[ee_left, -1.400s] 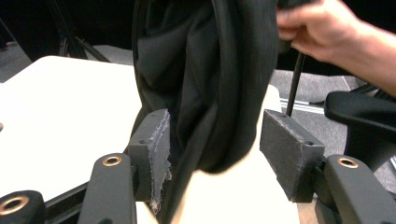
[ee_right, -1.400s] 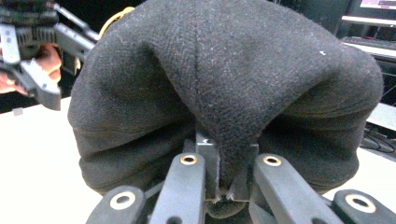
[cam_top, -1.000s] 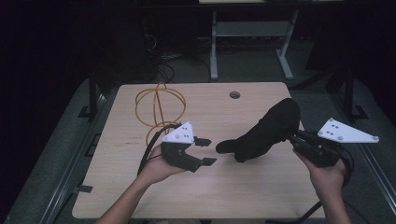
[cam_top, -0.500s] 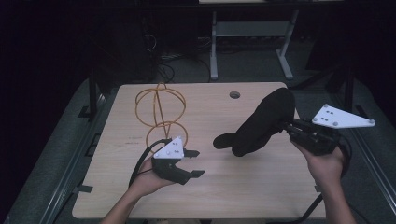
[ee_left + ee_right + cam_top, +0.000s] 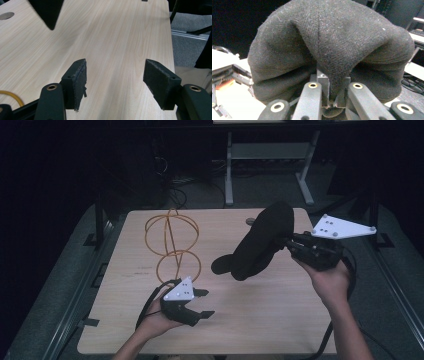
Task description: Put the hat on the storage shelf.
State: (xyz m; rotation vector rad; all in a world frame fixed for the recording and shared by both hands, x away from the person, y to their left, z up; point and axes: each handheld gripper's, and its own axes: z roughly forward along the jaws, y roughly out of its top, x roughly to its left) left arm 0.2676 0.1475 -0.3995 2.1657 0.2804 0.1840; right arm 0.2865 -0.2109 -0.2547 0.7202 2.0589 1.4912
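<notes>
Since the earlier frames the left gripper (image 5: 200, 304) has drawn back toward the person's near edge of the pale wood-grain table (image 5: 280, 320), away from the black cloth, while the right gripper (image 5: 289, 244) has lifted that cloth a little higher and farther back. At the left of the high view stands an orange wire frame of looped rings (image 5: 171, 242), upright on the tabletop, its lower ring just beyond the left gripper; a curl of the same orange wire shows at the bottom left corner of the left gripper view (image 5: 11, 96). The left gripper is held low over the near left part of the table, gripped from below by the person's left hand (image 5: 155, 320), and its jaws stand wide apart with nothing between them (the left gripper view shows bare wood in the gap between the two padded fingers (image 5: 79, 82)). Right of centre hangs the black knitted fabric piece, shaped like a thick sock or soft cap (image 5: 260, 242), clear of the table with its lower end drooping toward the middle of the board; a dark tip of it shows at the top of the left gripper view (image 5: 47, 12). A small round grey grommet (image 5: 249, 221) sits in the tabletop behind it. At the right, the right gripper is clamped on a fold of this fabric (image 5: 329, 45), which bunches over its jaws in the right gripper view, and the person's right hand (image 5: 330, 280) holds that gripper up above the table's right side.
</notes>
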